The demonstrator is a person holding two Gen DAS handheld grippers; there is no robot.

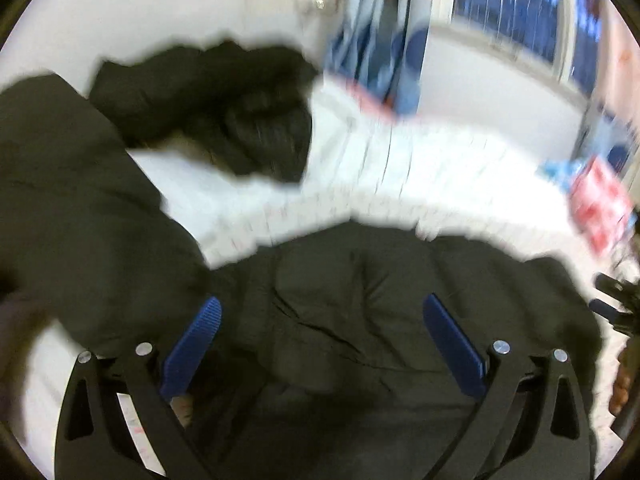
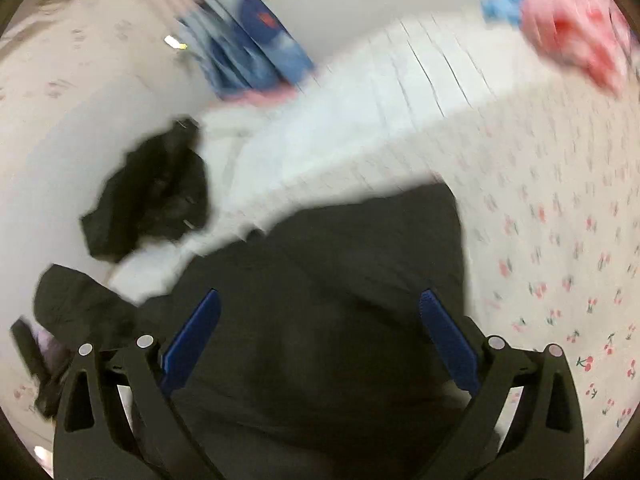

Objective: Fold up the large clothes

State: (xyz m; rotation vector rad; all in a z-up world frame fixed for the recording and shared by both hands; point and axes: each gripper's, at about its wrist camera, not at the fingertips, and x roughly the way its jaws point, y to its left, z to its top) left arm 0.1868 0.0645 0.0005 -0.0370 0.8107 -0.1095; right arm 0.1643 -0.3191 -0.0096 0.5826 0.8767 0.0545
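Note:
A large black padded garment lies spread on the bed, blurred by motion. My left gripper hovers just above it, blue pads wide apart and nothing pinched between them. In the right wrist view the same dark garment fills the lower middle. My right gripper is open over it, and its blue pads stand clear of the cloth. A sleeve or loose black part lies crumpled farther back on the left.
The bed has a white sheet with a small cherry print and a white ribbed blanket behind the garment. A red and pink cloth lies at the far right and a blue patterned item stands at the back.

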